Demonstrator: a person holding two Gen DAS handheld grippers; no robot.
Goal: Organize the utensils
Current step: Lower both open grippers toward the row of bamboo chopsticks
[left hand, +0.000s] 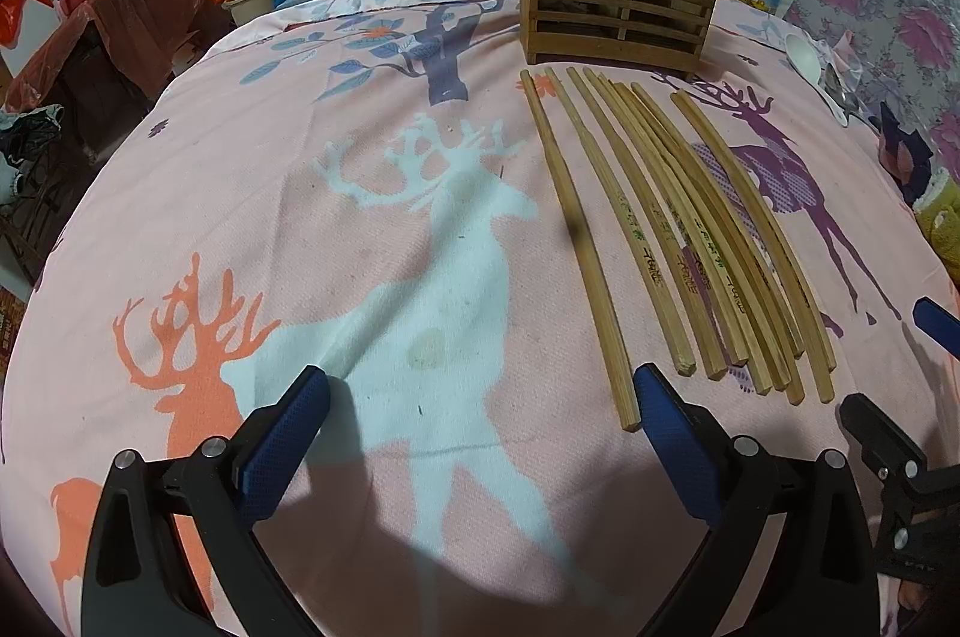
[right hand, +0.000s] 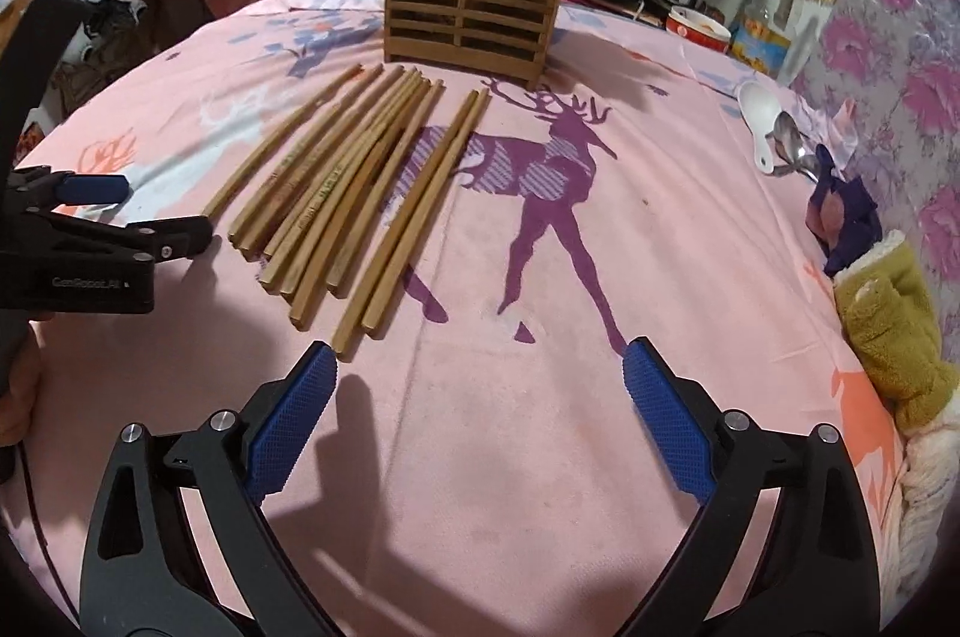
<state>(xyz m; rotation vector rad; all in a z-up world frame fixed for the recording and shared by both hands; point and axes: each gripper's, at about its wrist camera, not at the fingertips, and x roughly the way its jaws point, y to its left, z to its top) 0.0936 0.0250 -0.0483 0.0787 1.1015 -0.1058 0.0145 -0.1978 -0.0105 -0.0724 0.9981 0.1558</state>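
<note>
Several bamboo chopsticks point(right hand: 354, 193) lay fanned on the pink deer-print cloth point(right hand: 540, 427), thin ends toward the slatted wooden holder point(right hand: 477, 1) standing just behind them. Judged light, stiff and smooth, likely to roll or slip; best pinched across the thicker near ends, one at a time. Right gripper point(right hand: 480, 367) hovered with jaws wide apart, empty; the bundle sat ahead and left, nearest butt ends close to its left pad. Left gripper point(left hand: 483, 391) also gaped empty; its right pad lay just beside the leftmost stick's end. White spoon point(right hand: 759, 121) and metal spoon point(right hand: 792, 148) rested well apart, far right.
</note>
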